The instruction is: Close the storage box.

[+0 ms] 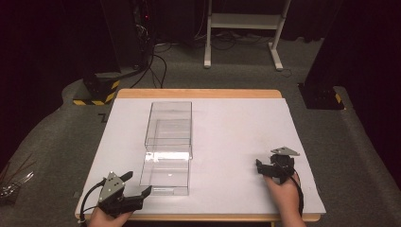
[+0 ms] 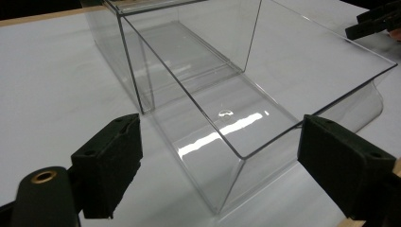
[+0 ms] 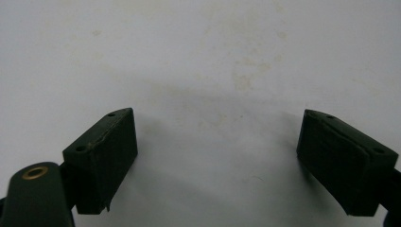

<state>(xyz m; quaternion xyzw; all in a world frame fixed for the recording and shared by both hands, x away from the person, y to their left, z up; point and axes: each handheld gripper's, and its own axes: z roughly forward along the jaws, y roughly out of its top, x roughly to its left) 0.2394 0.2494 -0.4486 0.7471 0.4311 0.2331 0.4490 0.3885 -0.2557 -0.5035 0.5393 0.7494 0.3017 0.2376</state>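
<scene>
Both tongs (left (image 1: 140, 184), right (image 1: 263, 165)) gape beside clear box (image 1: 166, 156).

The left gripper (image 1: 138, 185) sits at the lower left of the high view, its jaws spread wide and pointing toward the upper right of the frame, with the grey three-cornered plate on top and a black cable looping down at its left. The left hand (image 1: 109, 218) holds it from the bottom edge. The right gripper (image 1: 265, 169) sits at the lower right, jaws turned toward the left of the frame. The right hand (image 1: 283, 195) grips it from below, forearm entering at the bottom. In the right gripper view its jaws stand wide apart, with nothing between them.
</scene>
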